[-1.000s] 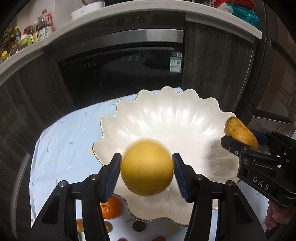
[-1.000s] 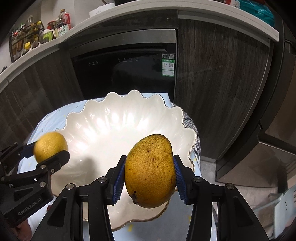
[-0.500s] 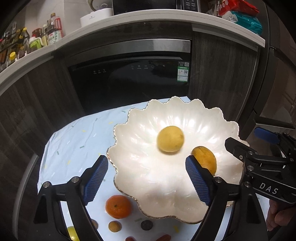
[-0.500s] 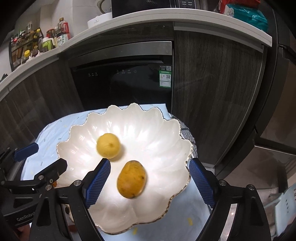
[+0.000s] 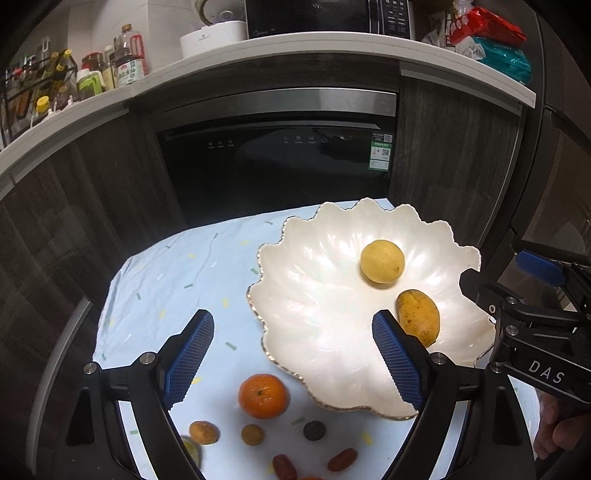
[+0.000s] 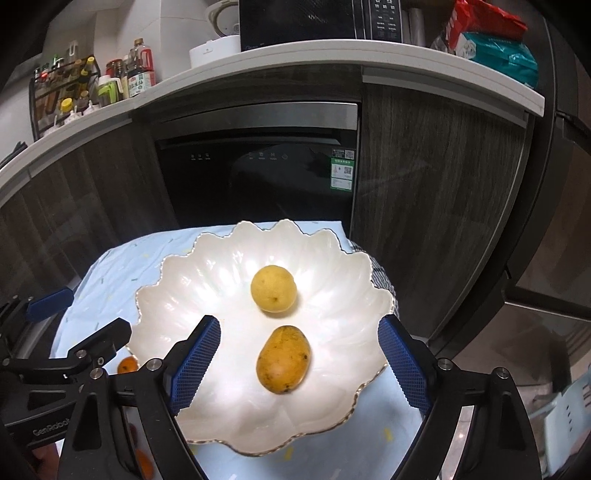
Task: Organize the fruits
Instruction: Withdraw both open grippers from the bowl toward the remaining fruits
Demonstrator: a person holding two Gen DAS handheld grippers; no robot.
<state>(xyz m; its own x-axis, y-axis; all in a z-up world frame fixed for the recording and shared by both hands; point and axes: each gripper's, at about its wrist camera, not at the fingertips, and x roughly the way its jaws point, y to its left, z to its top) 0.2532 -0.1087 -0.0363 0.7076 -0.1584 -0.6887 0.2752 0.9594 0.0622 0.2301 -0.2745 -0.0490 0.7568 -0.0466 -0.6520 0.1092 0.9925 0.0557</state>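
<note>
Fruits: two sit in the white scalloped bowl [image 6: 177,280], a round yellow citrus [image 6: 273,289] and a mango [image 6: 283,359], close but apart, mango at 6 o'clock of the citrus in the right wrist view. Bowl rests on a pale blue cloth [image 5: 173,280] with small confetti marks, covering a low table. Behind it: dark wood cabinets, a black built-in dishwasher [image 5: 280,166] with a green sticker, and a white countertop [image 5: 325,46] above. On the counter: a microwave [image 5: 325,14], a white rice cooker [image 5: 214,33], a bottle rack [image 5: 33,85] at 10 o'clock, snack packets [image 5: 491,40] at 1 o'clock.

Loose on the cloth at 7 o'clock of the bowl, left wrist view: one tangerine [image 5: 262,396], two small yellow-brown round fruits [image 5: 204,432] [image 5: 252,434], one dark round fruit [image 5: 314,430], two red dates [image 5: 284,468] [image 5: 342,459]. One more yellow-green piece behind the left finger, partly hidden, cannot identify.

Left gripper [image 5: 291,362] has jaws spread wide, just been opening, nothing between the pads; it hangs over the bowl's near-left rim and the cloth. Right gripper [image 6: 300,363] likewise wide apart after just opening, the mango lying in the bowl below the gap, untouched. Each gripper shows at the other view's edge; the right pad blocks part of the mango in the left view. A hand [image 5: 557,424] holds the right gripper, at 4 o'clock.
</note>
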